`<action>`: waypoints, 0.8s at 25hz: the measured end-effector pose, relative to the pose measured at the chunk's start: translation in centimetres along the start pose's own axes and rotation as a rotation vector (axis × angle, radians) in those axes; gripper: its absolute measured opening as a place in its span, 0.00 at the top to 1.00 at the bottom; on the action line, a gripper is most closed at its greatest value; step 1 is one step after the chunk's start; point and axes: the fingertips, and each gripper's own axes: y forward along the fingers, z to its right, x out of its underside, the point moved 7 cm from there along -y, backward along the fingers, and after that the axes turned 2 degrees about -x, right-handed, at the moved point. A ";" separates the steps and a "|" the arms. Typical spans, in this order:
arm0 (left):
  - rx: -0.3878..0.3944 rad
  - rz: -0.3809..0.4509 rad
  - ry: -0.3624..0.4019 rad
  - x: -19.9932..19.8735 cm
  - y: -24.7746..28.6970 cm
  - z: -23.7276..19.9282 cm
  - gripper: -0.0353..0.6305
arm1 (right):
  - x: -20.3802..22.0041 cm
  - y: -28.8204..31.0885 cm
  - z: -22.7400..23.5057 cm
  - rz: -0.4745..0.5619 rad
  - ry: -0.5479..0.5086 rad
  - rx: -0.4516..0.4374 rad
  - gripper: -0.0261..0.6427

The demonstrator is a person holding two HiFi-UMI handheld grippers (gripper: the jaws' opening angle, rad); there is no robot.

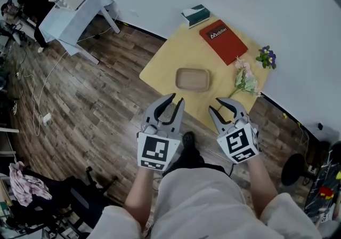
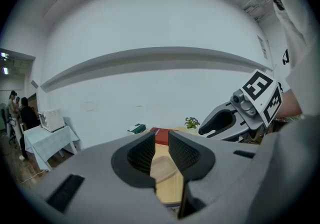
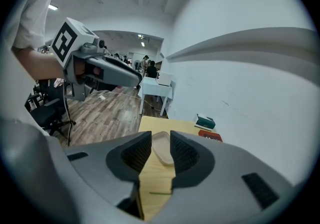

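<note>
Half a tray point(image 2: 163, 169) (behind left gripper point(image 2: 161, 138))

Head view overhead; tray point(image 1: 192, 79) shared

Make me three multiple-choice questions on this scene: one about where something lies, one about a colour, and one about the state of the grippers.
1. Where does the tan tray lie?
A. on the floor
B. near the middle of the table
C. on a chair

2. What colour is the book near the wall?
A. blue
B. black
C. red

3. How do the jaws of the left gripper and the right gripper stand?
A. both apart, with nothing between them
B. both shut on the tray
C. left shut on a flower, right apart

Answers:
1. B, since the head view shows the tray on the yellow tabletop, away from its edges.
2. C, since its cover is plainly red with white print.
3. A, since each gripper view shows a gap between the pads, with only the table and tray far beyond.
</note>
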 end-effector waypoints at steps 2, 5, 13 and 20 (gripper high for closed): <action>0.003 -0.001 0.000 0.1 0.4 -0.5 0.85 | 0.2 1.0 0.2 -0.032 -0.034 0.009 0.80; 0.012 -0.008 -0.004 0.4 0.7 -0.9 0.85 | 0.9 2.4 0.1 -0.080 -0.061 0.006 0.80; 0.032 -0.038 -0.009 1.5 1.5 -1.9 0.85 | 2.6 5.3 -0.1 -0.156 -0.108 0.006 0.79; 0.038 -0.067 -0.027 2.6 2.3 -1.8 0.85 | 4.7 7.7 -0.3 -0.202 -0.180 0.021 0.78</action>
